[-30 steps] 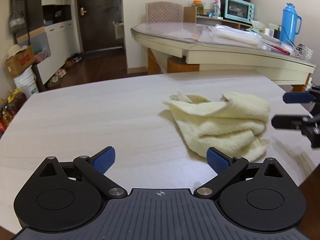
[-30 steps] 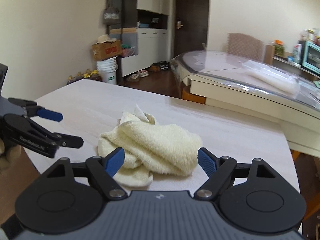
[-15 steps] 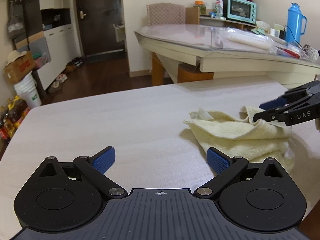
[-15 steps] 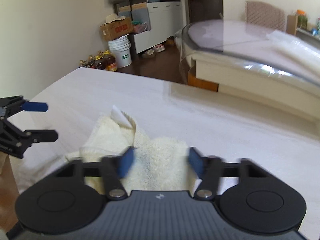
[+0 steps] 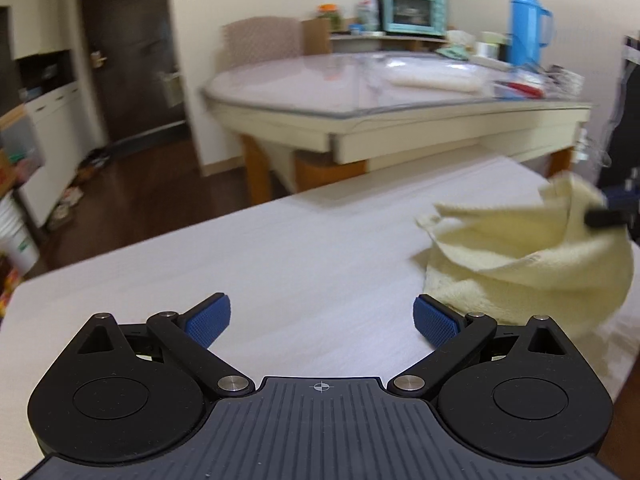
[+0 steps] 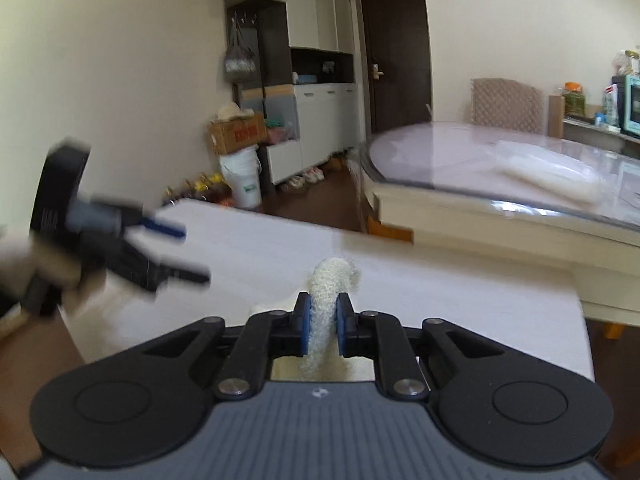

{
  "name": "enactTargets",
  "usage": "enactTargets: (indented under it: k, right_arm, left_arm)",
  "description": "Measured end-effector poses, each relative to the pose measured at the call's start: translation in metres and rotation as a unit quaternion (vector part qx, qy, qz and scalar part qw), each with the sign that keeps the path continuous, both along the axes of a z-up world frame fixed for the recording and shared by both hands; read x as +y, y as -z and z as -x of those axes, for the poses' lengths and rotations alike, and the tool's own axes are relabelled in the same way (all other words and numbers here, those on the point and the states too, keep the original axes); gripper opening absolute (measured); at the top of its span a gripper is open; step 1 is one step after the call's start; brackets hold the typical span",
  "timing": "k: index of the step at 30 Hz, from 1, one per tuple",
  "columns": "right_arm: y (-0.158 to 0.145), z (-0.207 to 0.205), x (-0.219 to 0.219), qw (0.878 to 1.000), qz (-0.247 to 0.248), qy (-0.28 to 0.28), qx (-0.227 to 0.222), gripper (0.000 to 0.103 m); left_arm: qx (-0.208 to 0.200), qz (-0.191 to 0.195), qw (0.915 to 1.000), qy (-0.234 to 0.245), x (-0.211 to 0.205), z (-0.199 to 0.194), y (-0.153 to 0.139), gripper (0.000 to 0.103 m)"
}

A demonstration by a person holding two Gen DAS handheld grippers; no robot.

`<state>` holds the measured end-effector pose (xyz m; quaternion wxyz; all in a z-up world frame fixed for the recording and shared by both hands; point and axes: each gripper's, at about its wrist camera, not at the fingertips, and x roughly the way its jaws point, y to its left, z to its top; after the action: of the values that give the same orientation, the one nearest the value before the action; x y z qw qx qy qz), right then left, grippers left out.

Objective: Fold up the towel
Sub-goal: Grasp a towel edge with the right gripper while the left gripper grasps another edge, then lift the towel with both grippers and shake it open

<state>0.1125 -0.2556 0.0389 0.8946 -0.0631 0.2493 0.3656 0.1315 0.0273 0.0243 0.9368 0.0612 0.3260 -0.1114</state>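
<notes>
Closing on a bunched fold of the pale yellow terry towel, the right claw lifts it off the white surface; left claw gapes empty; that thin pinch may slip

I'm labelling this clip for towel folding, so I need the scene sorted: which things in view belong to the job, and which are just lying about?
Part of the job:
- towel, a bunched fold between the closing jaws of the right gripper
- left gripper, open, holding nothing
- work table

Just lying about:
- blue thermos
- toaster oven
- white bucket
- cardboard box
</notes>
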Motion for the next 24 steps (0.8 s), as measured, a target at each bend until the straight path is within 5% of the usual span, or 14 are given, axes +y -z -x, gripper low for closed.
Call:
enactTargets:
  k: [5, 11, 14, 20, 24]
  right_arm:
    - [0.021, 0.02, -0.014, 0.998, 0.057, 0.026, -0.001, 0.02]
    - [0.032, 0.034, -0.026, 0.998, 0.04, 0.054, 0.006, 0.024]
    - [0.034, 0.04, -0.028, 0.998, 0.036, 0.056, 0.004, 0.024]
    - [0.036, 0.043, -0.029, 0.998, 0.034, 0.053, 0.006, 0.024]
    - [0.039, 0.041, -0.029, 0.998, 0.033, 0.054, 0.012, 0.024]
  left_arm:
    - [0.023, 0.014, 0.9966, 0.079, -0.032, -0.026, -0.005, 0.1]
    - [0.059, 0.021, 0.9856, 0.157, -0.084, -0.061, -0.004, 0.097]
    - [0.087, 0.023, 0.9817, 0.168, -0.101, -0.081, 0.003, 0.063]
    - [0.134, 0.018, 0.9731, 0.186, -0.123, -0.108, 0.016, 0.047]
    - [0.161, 0.015, 0.9643, 0.21, -0.133, -0.115, 0.027, 0.007]
